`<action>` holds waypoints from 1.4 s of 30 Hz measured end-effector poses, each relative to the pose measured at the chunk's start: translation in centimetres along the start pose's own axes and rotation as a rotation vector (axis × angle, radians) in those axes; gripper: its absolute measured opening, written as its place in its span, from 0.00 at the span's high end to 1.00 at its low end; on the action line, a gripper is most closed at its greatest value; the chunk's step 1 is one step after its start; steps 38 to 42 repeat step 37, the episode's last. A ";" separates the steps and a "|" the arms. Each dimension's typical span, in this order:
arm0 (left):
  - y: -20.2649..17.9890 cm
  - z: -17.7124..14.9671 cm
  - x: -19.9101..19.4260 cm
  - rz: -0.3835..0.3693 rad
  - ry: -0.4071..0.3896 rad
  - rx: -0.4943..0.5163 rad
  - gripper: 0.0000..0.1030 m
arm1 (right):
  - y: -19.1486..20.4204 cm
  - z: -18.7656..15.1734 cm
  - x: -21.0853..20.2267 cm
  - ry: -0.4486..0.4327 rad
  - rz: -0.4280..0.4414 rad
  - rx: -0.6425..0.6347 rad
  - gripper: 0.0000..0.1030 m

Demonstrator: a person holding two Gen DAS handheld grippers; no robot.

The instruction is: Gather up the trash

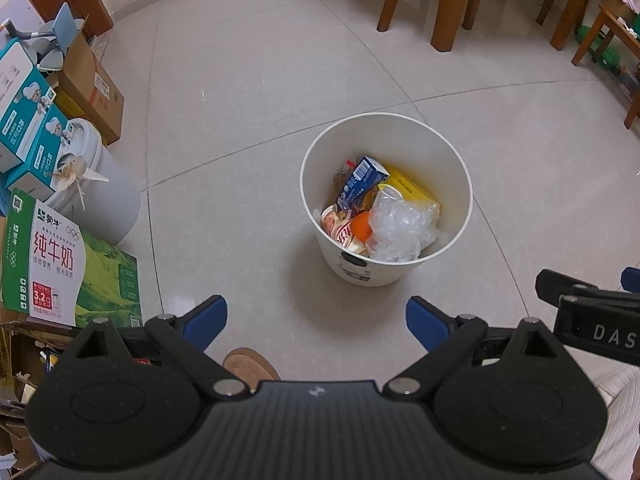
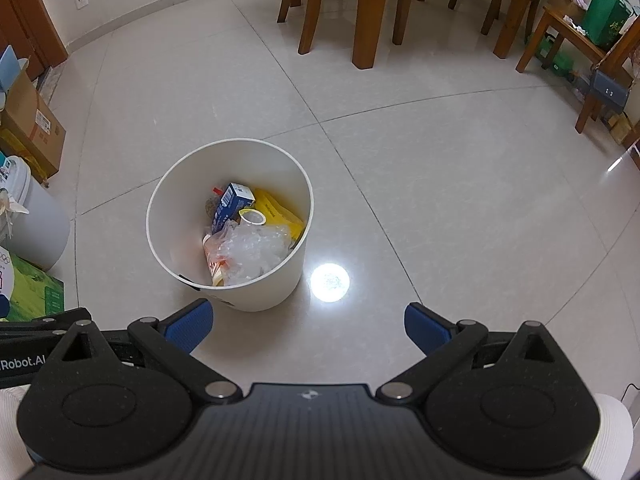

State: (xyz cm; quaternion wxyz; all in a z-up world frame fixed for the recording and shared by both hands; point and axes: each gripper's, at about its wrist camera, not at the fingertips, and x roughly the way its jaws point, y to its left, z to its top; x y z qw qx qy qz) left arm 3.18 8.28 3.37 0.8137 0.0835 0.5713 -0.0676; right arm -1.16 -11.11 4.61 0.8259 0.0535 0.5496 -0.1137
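Both claws wide open, empty: left gripper (image 1: 316, 322), right gripper (image 2: 308, 322). White bin (image 1: 460, 184) already holds trash; floor near it looks clear, so scan wider before reaching.

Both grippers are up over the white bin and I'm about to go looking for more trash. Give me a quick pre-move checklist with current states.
1. Left gripper open and empty: ok.
2. Right gripper open and empty: ok.
3. White bin upright on the floor: ok.
4. Trash sits below the rim, blue carton and clear plastic wrap included: ok.
5. Loose trash left on the tiled floor around the bin: none in view; beyond these views, cannot tell.
6. Grippers clear of each other: close side by side, contact cannot tell.
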 end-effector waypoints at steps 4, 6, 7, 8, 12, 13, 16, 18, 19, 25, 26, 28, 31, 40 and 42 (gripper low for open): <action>0.0 0.0 0.0 -0.001 0.002 0.002 0.07 | -0.1 0.0 0.0 0.004 0.003 0.004 0.00; 0.0 0.0 -0.1 -0.001 0.001 0.001 0.07 | -0.1 0.1 0.0 0.005 0.001 0.003 0.00; 0.0 0.0 -0.1 -0.001 0.001 0.003 0.07 | -0.1 0.1 0.0 0.004 0.000 0.004 0.00; 0.0 0.0 -0.1 -0.001 0.001 0.003 0.07 | -0.1 0.1 0.0 0.003 0.001 0.006 0.00; 0.0 0.0 -0.1 -0.001 0.000 0.003 0.07 | -0.1 0.0 0.0 0.004 0.000 0.009 0.00; 0.0 0.1 -0.1 -0.001 0.000 0.003 0.07 | 0.0 0.0 0.0 0.003 -0.001 0.008 0.00; 0.0 0.0 -0.2 0.001 0.001 0.003 0.07 | 0.0 0.0 0.0 0.003 0.000 0.007 0.00; 0.0 0.1 -0.2 0.000 0.002 0.003 0.07 | -0.1 0.0 -0.1 0.002 0.000 0.009 0.00; 0.0 0.1 -0.2 0.001 0.002 0.004 0.07 | -0.1 0.0 -0.1 0.002 0.001 0.008 0.00; -0.1 0.1 -0.2 -0.002 0.002 0.005 0.07 | -0.2 0.1 -0.1 0.001 0.002 0.014 0.00; -0.1 0.1 -0.2 -0.002 0.003 0.005 0.07 | -0.2 0.1 -0.1 -0.001 0.002 0.015 0.00; -0.1 0.0 -0.1 -0.002 0.005 0.005 0.07 | -0.1 0.1 -0.1 0.001 0.002 0.018 0.00; -0.2 0.0 -0.1 -0.003 0.005 0.007 0.07 | -0.1 0.1 0.0 0.002 0.001 0.020 0.00; -0.1 0.0 0.0 -0.006 0.007 0.007 0.07 | 0.0 0.1 0.0 0.003 0.001 0.023 0.00; -0.1 0.0 0.0 -0.006 0.007 0.007 0.07 | 0.0 0.1 0.0 0.003 0.001 0.023 0.00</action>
